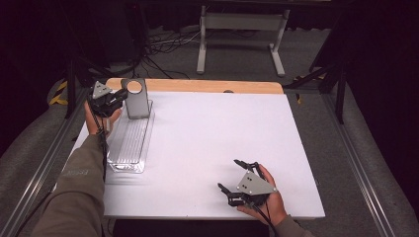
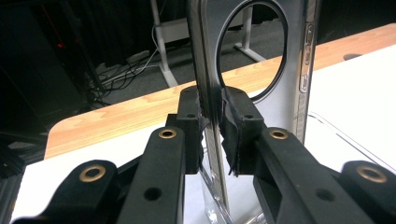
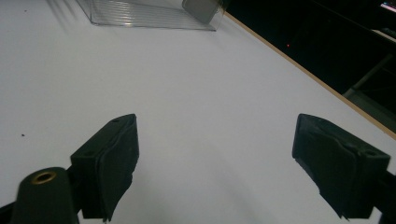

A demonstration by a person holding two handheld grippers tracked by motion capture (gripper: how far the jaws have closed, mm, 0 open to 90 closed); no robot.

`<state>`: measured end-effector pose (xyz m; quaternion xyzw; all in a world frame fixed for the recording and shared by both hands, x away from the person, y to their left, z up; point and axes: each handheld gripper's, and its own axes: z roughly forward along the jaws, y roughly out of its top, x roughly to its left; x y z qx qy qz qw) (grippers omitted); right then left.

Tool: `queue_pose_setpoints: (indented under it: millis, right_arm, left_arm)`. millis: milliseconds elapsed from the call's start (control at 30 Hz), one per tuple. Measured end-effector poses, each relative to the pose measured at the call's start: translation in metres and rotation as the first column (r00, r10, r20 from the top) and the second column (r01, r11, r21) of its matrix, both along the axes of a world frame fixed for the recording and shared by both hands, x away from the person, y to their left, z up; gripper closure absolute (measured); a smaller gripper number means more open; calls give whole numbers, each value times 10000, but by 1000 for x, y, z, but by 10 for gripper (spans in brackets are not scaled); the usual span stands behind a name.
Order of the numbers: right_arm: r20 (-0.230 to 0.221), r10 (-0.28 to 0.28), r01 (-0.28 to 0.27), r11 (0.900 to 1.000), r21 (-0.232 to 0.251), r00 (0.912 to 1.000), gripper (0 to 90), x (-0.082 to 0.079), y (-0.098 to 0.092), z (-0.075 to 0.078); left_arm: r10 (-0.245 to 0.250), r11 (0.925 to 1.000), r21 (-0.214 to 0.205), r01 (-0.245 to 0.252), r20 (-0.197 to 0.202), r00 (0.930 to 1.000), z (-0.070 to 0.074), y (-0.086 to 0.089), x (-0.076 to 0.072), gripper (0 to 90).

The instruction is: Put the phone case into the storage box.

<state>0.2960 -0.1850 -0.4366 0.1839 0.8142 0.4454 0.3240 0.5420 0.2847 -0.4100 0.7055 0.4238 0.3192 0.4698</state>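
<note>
Left tongs (image 2: 212, 126) pinch the phone case (image 1: 135, 98) upright in the clear tray (image 1: 129, 148) near the tabletop's (image 1: 207, 138) far-left corner, perhaps being seated; right tongs (image 3: 215, 168) gape wide, idle.

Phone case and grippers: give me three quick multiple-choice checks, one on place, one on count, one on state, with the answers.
1. Where does the phone case stand?
A. at the far end of the clear tray
B. at the table's near right corner
C. on the floor

2. How many grippers are on the case?
A. none
B. one
C. two

3. How do the right gripper's jaws stand?
A. shut on the tray
B. shut on nothing
C. wide open over the bare white table

Answers: 1 A, the high view shows it upright at the tray's far end. 2 B, only the left gripper clamps its edge. 3 C, the right gripper view shows a wide gap with nothing between.
</note>
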Motion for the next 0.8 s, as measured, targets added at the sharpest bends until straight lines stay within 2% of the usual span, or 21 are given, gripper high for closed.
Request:
queue_pose_setpoints:
  millis: [267, 300, 500, 700, 800]
  right_arm:
    - [-64, 28, -28, 10000, 53, 10000, 156, 0, -1, 0]
    - [-74, 30, -29, 10000, 53, 10000, 157, 0, -1, 0]
    - [-58, 42, -42, 10000, 91, 10000, 158, 0, -1, 1]
    - [-74, 71, -70, 9999, 105, 9999, 159, 0, -1, 1]
    - [-65, 50, -49, 9999, 128, 10000, 160, 1, -2, 1]
  left_arm:
    - [47, 10000, 38, -46, -59, 10000, -1, 0, 0, 752]
    - [107, 9998, 182, -106, -55, 9999, -1, 0, 1, 756]
    - [132, 9995, 280, -126, -211, 9997, -2, -1, 1, 749]
    - [177, 9993, 333, -166, -352, 9992, -3, 0, 0, 704]
    - [206, 9988, 460, -194, -264, 9994, -3, 0, -2, 686]
